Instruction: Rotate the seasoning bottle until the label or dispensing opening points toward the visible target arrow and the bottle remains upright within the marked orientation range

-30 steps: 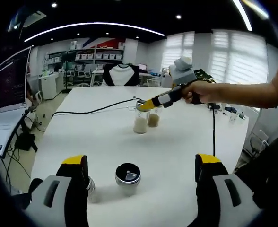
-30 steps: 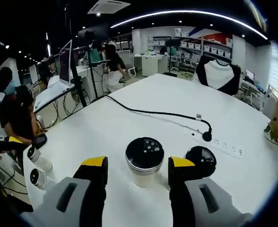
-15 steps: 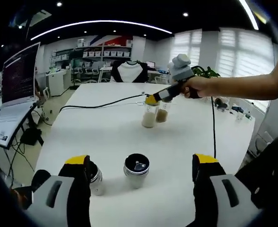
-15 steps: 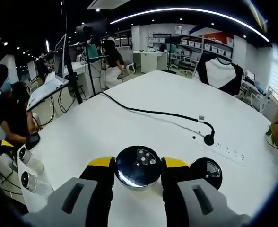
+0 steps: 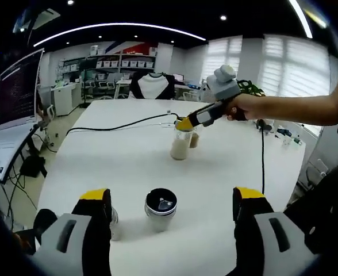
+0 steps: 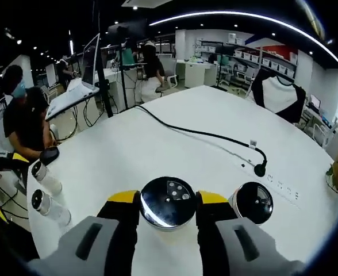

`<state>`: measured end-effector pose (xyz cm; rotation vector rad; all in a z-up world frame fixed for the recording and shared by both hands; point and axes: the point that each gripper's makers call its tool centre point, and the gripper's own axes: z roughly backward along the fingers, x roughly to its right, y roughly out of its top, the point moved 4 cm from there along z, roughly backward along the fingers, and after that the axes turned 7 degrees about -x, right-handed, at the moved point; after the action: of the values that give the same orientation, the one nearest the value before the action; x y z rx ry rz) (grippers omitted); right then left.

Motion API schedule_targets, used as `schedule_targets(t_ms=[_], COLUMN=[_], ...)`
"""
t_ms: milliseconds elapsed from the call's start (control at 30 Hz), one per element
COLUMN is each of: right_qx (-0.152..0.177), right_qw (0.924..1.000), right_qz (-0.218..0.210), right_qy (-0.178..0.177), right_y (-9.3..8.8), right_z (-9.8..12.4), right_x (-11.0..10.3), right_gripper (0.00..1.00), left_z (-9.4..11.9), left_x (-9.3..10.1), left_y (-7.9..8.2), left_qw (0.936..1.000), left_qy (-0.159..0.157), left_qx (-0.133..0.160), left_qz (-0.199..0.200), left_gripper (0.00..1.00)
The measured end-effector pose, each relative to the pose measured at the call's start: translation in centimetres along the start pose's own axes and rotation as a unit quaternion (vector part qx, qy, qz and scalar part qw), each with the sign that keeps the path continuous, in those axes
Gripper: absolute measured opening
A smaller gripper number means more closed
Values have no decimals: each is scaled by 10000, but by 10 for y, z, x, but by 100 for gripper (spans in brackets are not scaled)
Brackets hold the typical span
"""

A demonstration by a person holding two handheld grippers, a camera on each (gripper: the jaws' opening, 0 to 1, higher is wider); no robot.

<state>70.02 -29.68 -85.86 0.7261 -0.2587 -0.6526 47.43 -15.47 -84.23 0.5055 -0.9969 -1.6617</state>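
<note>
The right gripper [image 6: 167, 208] has its fingers pinching a seasoning bottle [image 6: 168, 201] upright on the white counter [image 6: 157, 144]; the left gripper [image 5: 168, 201] hovers with fingers spread above another bottle [image 5: 160, 208]

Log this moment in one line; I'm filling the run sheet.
right gripper: shut on seasoning bottle | bottle: upright | left gripper: open, idle

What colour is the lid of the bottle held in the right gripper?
Black top with a shiny silver rim: the bottle lid between the right gripper tips shows best in the right gripper view.
</note>
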Motion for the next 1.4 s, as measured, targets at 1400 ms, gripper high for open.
schedule_targets(t_ms=[1400], right_qx=[-220], right_qw=[9891], right_qz=[1105], right_qy=[946], right_y=[-81], right_z=[78], right_x=[-102], right_gripper=[36], left_z=[-8], left_x=[61], left_y=[-16], left_qw=[9879], left_qy=[-1179], left_qx=[-283], left_qz=[-970], left_gripper=[70])
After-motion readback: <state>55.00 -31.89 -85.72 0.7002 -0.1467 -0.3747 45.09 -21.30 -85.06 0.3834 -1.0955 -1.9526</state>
